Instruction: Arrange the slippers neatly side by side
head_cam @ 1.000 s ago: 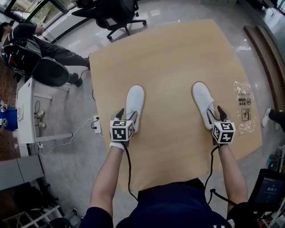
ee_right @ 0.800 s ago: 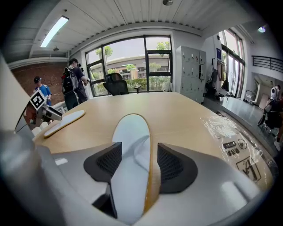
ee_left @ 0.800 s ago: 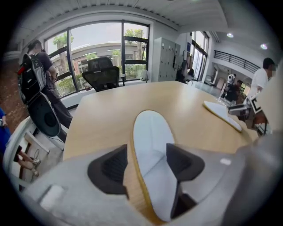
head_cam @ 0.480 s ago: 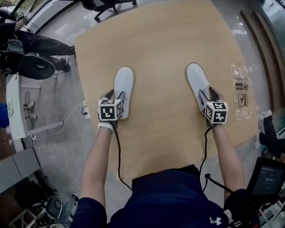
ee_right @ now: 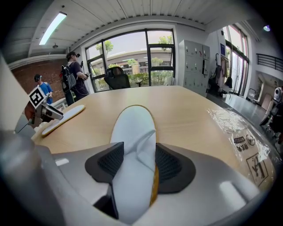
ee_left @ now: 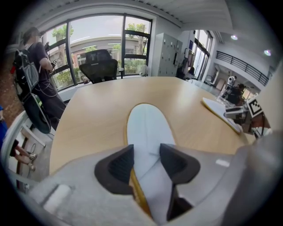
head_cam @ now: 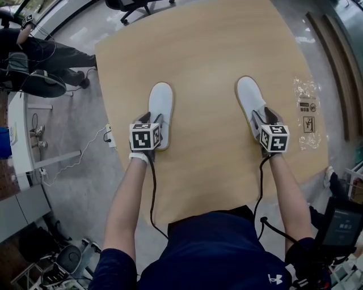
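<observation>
Two white slippers with tan sole edges lie apart on the wooden table (head_cam: 227, 39), toes pointing away. My left gripper (head_cam: 151, 120) sits over the heel of the left slipper (head_cam: 160, 99). In the left gripper view its jaws (ee_left: 146, 161) have just been closing, and both pads touch that slipper (ee_left: 148, 132). My right gripper (head_cam: 263, 116) holds the heel of the right slipper (head_cam: 248, 96). Its jaws (ee_right: 133, 163) have also just been closing, and the slipper's upper (ee_right: 132, 128) is creased between the pads.
A clear plastic bag (head_cam: 309, 119) lies on the table right of the right slipper. A black office chair (head_cam: 136, 5) stands past the far edge. A person (head_cam: 39, 54) with a bag is on the floor to the left.
Both grippers have come forward and down over the slippers' heels, and their jaws have narrowed onto them. The slippers lie where they were on the table.
</observation>
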